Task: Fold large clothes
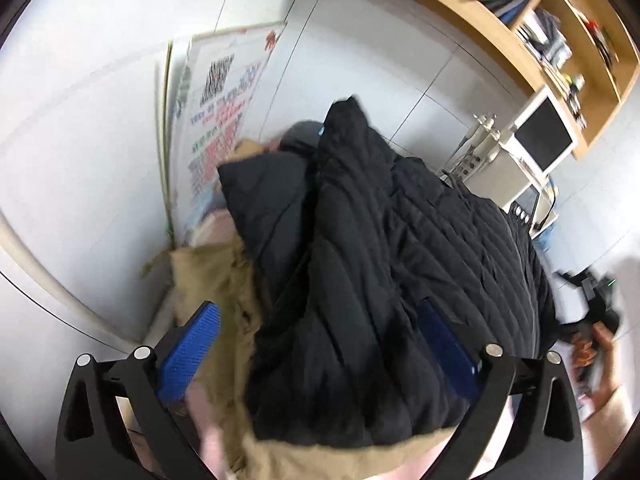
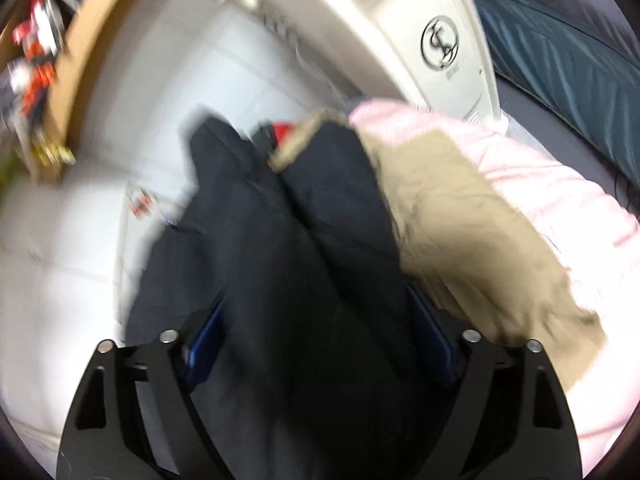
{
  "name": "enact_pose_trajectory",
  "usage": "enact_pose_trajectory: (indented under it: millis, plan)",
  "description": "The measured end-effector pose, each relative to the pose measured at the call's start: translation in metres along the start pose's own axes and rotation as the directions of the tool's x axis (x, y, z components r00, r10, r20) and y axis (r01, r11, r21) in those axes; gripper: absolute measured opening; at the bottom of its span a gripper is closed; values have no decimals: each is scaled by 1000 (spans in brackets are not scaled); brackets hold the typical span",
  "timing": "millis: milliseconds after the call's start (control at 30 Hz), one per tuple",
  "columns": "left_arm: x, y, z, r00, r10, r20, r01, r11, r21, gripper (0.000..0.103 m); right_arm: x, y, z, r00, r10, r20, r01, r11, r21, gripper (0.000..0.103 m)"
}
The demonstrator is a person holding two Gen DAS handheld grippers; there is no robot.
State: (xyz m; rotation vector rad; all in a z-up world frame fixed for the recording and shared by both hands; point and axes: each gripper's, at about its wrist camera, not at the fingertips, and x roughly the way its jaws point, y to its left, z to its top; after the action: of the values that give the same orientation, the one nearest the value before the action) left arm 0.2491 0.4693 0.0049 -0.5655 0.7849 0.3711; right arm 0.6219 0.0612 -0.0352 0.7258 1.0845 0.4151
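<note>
The black coat [image 1: 380, 272], quilted and bunched, lies atop a tan garment [image 1: 212, 280] and a pink one [image 2: 560, 184] (apparently a pile of finished folds), and both the left claw [image 1: 320, 344] and right claw [image 2: 316, 344] straddle it spread wide, released, probably letting it settle there.

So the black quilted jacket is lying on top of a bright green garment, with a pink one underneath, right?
Not green. In the left wrist view the black quilted jacket lies on a tan garment; the pink one does show underneath.
</note>
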Motion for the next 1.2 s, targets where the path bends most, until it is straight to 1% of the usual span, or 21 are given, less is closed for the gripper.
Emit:
enact_pose_trajectory:
  millis: [67, 133, 167, 200, 233, 267, 300, 367, 400, 467, 567, 633, 667, 700, 733, 800, 900, 967, 1100, 1200]
  plan:
    - [-10, -11, -3, 999, 42, -7, -42, 997, 63, 97, -23, 8, -1, 1000, 1, 21, -1, 1000, -23, 86]
    - [-18, -27, -10, 995, 95, -18, -91, 985, 148, 97, -48, 23, -9, 998, -40, 39, 44, 993, -110, 87]
    - [-19, -33, -13, 993, 116, -22, -110, 978, 178, 97, -59, 34, -17, 996, -77, 47, 84, 981, -177, 88]
    - [-20, -42, -16, 989, 142, -29, -133, 967, 216, 97, -67, 44, -27, 992, -119, 51, 128, 961, -246, 92]
    - [-21, -54, -20, 982, 185, -41, -168, 949, 267, 97, -72, 51, -35, 988, -144, 53, 154, 944, -291, 94]
    - [-22, -64, -23, 977, 211, -40, -189, 932, 309, 97, -77, 58, -48, 983, -176, 49, 182, 919, -351, 94]
    - [-26, -76, -26, 976, 216, -32, -191, 918, 348, 97, -80, 64, -60, 979, -200, 37, 198, 897, -396, 94]
    - [-32, -94, -29, 979, 204, -26, -178, 905, 387, 97, -81, 70, -81, 971, -240, 9, 219, 870, -442, 94]
    - [-35, -106, -30, 979, 199, -29, -171, 898, 405, 97, -80, 74, -95, 968, -251, -15, 216, 860, -463, 94]
    - [-38, -121, -30, 979, 203, -31, -171, 890, 423, 97, -78, 77, -112, 967, -249, -55, 192, 852, -487, 94]
    - [-39, -136, -26, 968, 247, -43, -208, 886, 413, 97, -71, 88, -135, 954, -285, -97, 192, 823, -534, 94]
    - [-40, -144, -22, 955, 295, -28, -260, 880, 397, 97, -67, 101, -148, 943, -324, -79, 220, 783, -582, 94]
    - [-41, -146, -19, 947, 321, -17, -289, 872, 395, 97, -66, 108, -154, 934, -354, -54, 249, 750, -613, 94]
    - [-42, -149, -17, 941, 339, -9, -309, 866, 393, 97, -66, 115, -158, 929, -368, -39, 262, 730, -632, 94]
    - [-42, -150, -15, 942, 336, -12, -305, 868, 392, 97, -65, 122, -162, 926, -376, -28, 269, 710, -651, 94]
    - [-43, -154, -11, 948, 316, -31, -281, 879, 385, 97, -62, 133, -164, 927, -373, -35, 256, 697, -669, 94]
    - [-38, -158, -10, 938, 342, -52, -295, 869, 398, 97, -59, 144, -165, 913, -407, -29, 280, 678, -680, 94]
    - [-34, -161, -11, 935, 350, -60, -297, 865, 405, 97, -55, 150, -166, 897, -441, -22, 304, 652, -695, 94]
    - [-26, -160, -13, 922, 382, -68, -317, 843, 434, 97, -52, 156, -170, 886, -462, -32, 306, 636, -708, 94]
    - [-23, -158, -13, 920, 384, -79, -314, 843, 437, 97, -50, 157, -173, 867, -498, -16, 331, 601, -728, 94]
